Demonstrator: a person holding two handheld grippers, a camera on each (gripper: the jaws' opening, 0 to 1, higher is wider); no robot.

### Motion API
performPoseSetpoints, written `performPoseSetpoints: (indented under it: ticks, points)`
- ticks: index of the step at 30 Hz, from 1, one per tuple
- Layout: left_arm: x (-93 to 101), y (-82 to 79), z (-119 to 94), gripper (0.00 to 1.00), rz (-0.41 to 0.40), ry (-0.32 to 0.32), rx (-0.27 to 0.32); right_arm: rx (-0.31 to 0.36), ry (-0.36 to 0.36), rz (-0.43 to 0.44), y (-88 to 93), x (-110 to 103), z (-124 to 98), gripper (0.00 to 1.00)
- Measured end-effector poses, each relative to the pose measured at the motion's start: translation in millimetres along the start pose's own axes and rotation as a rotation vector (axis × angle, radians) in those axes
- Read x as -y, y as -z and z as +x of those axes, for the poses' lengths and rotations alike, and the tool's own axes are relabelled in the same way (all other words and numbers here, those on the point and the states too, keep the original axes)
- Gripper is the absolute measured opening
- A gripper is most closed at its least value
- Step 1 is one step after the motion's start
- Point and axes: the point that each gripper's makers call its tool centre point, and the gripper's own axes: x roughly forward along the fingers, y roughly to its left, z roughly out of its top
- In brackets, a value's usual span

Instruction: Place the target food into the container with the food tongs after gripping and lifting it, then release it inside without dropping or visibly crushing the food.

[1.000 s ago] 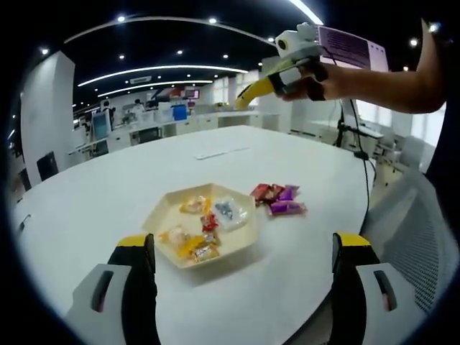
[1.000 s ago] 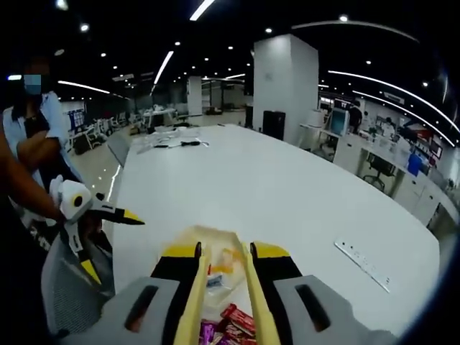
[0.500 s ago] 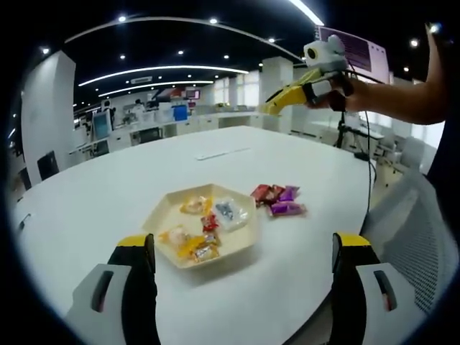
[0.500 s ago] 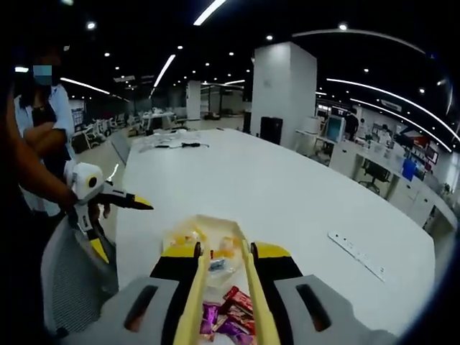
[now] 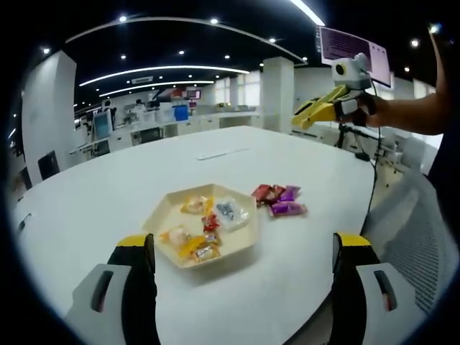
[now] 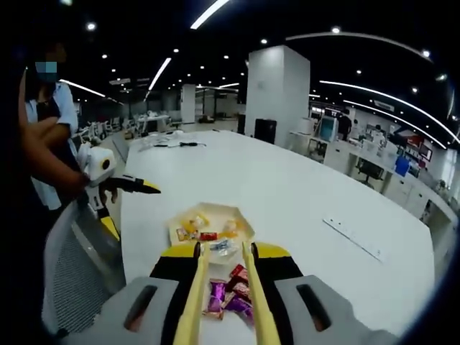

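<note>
Hovering low in frame, yellow plastic tongs (image 6: 219, 302) – jaws holding them – are nearing light, crinkly, slippery wrapped candies (image 6: 231, 296); pinch mid-wrapper.

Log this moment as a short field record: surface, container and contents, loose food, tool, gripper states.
surface: white table
container: cream hexagonal tray, holding several wrapped candies
loose food: red and purple wrapped candies on the table beside the tray
tool: yellow tongs, held by the right gripper, arms apart, nothing between them
left gripper: jaws wide open, empty
task state: no candy gripped yet
</note>
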Motion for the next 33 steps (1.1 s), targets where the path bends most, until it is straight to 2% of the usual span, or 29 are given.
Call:
performPoseSetpoints:
  ticks: [4,16,33]
  points:
    - [0.3,0.3,0,0.99,0.001,0.001,-0.002,0.003,0.009,-0.01,-0.2,-1,-3,0.27]
    - [-0.9,-2.2,-1,0.99,-0.009,-0.003,0.012,-0.017,0.021,-0.016,19.5,-3,6,0.27]
    - [0.4,-0.6,0,0.99,-0.005,0.001,0.003,-0.102,-0.019,0.022,81.2,-14,41,0.27]
